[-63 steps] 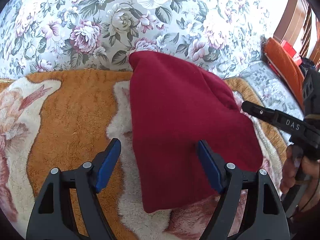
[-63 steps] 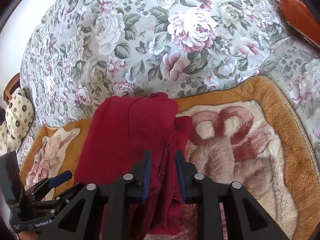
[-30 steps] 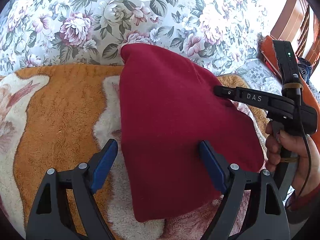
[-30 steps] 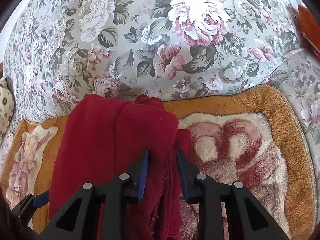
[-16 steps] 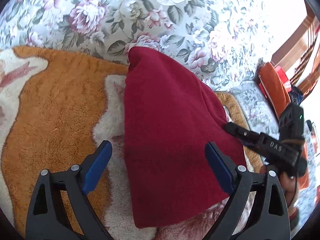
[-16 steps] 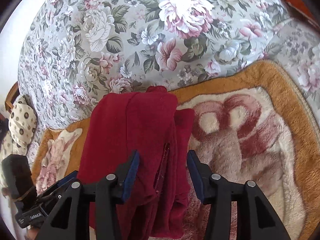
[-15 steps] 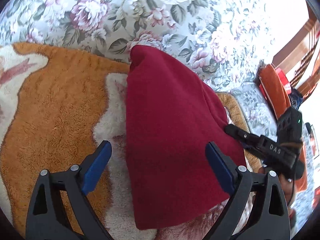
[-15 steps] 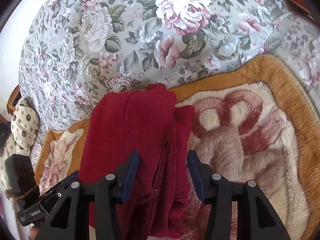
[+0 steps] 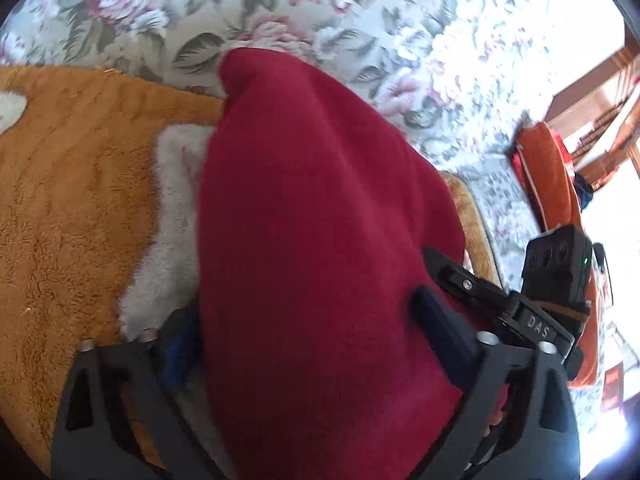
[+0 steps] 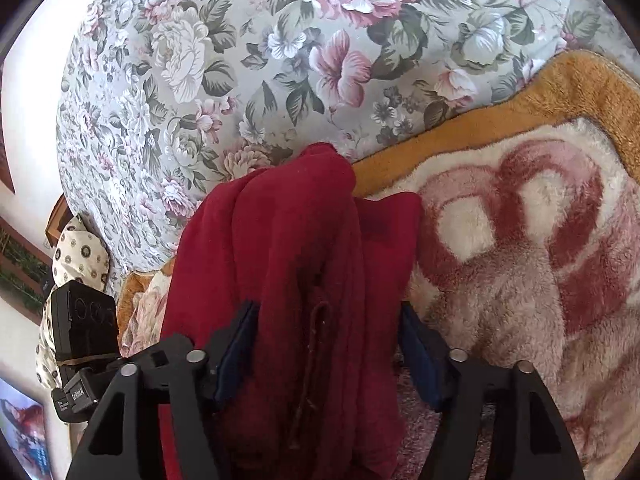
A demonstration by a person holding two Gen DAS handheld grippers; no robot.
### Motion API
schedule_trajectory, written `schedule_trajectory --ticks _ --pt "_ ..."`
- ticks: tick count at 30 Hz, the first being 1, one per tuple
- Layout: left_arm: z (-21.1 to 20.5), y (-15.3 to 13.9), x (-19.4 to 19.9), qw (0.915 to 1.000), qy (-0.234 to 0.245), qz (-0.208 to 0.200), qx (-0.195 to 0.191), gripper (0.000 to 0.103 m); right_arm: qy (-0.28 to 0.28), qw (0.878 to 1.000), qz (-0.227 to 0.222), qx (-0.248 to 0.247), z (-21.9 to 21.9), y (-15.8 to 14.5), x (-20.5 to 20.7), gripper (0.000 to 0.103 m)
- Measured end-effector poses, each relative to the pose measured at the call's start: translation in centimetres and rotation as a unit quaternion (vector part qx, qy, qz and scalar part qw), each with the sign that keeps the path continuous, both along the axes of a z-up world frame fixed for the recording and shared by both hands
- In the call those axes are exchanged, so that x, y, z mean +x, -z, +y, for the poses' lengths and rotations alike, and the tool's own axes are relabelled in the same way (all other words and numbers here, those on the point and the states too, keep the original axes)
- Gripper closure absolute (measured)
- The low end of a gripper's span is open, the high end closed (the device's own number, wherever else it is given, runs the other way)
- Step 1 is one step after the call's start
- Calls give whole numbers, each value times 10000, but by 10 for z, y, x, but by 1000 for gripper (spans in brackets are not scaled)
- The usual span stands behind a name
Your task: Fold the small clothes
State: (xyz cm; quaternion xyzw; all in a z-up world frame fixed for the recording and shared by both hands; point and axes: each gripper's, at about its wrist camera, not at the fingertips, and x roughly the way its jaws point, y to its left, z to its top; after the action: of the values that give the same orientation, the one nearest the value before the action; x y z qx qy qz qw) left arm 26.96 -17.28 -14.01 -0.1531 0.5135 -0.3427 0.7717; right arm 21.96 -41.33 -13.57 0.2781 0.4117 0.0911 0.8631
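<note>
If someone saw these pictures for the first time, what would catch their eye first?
The folded dark red garment dominates both views, lying on a fluffy orange and cream blanket in front of a floral cushion. The right gripper straddles its near end with open jaws.

garment [image 9: 320,240] on blanket [image 9: 72,184], cushion [image 10: 280,40] behind, gripper fingers [image 10: 236,352] flanking it

Left gripper [image 9: 308,344] and right gripper [image 10: 326,356]: black plastic frames, blue pads, silver screws; white "DAS" lettering on one.
</note>
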Motion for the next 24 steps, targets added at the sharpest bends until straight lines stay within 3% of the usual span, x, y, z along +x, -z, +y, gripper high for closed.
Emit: schedule_trajectory --ticks 3,6,10,13,15,18,21,24 --pt "4 -13 -12 9998 31 -155 105 22 -4 9992 -175 -372 12 -18 -12 60" --pt "22 -31 -36 9999 114 -98 -10 22 -175 9988 -324 -330 25 -40 -32 62" --pt "57 -48 -94 9987 157 -425 237 22 -493 9967 -396 -514 57 -58 -77 62" --pt "75 -32 -126 9986 -5 -177 507 22 -613 9958 -66 -676 81 -45 -111 61" --pt "82 -13 -139 9967 -216 -90 773 22 -676 9907 301 -1142 98 -25 -125 57" --pt "86 -14 -141 9973 -370 -18 628 22 -557 9854 83 -1605 104 -26 -146 53" --pt "88 -31 -147 9947 -480 -590 689 22 -498 9796 -63 -1946 101 -48 -162 53" --pt "87 -38 -152 9904 -510 -1015 791 22 -318 9644 -270 -2610 100 -66 -181 53"
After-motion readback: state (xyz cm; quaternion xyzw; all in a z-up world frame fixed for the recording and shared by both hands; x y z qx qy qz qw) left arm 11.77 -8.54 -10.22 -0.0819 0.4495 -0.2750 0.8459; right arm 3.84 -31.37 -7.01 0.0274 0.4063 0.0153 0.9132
